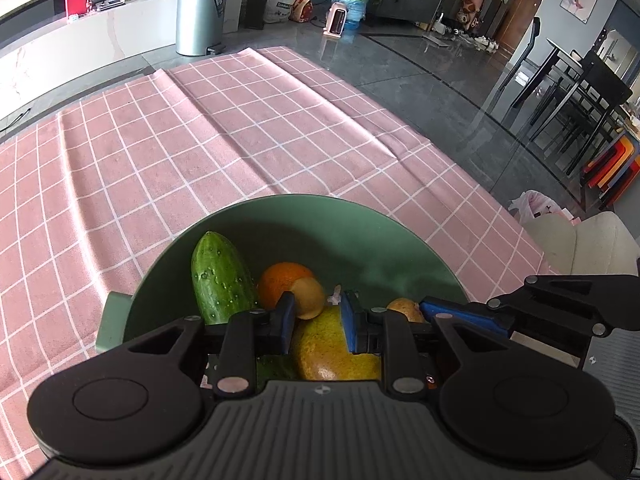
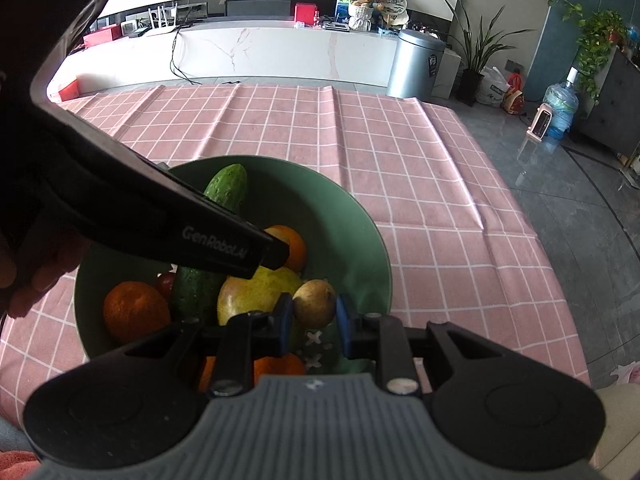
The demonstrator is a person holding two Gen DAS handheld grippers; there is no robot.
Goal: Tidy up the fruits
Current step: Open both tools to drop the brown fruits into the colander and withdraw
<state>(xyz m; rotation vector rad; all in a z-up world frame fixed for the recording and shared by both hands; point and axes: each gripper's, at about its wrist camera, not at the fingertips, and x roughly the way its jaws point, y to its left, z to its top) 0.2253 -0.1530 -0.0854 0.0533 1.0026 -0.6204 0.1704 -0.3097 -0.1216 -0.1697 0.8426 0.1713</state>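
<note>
Pink checked cloth [image 1: 240, 140] covered the table, with a green bowl [image 1: 320, 216] of fruit on it. Inside lay a cucumber [image 1: 218, 276], oranges [image 2: 134, 312] and a mango [image 2: 256, 292]. Both the left gripper [image 1: 318, 324] and the right gripper [image 2: 312, 324] hung over the bowl, jaws drawn in, nothing visibly pinched.

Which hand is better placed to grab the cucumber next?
Probably the left. Its gripper hangs just beside the cucumber, while the right gripper sits across the bowl by a small brown fruit, with the mango between. The left's closed jaws must open first.
</note>
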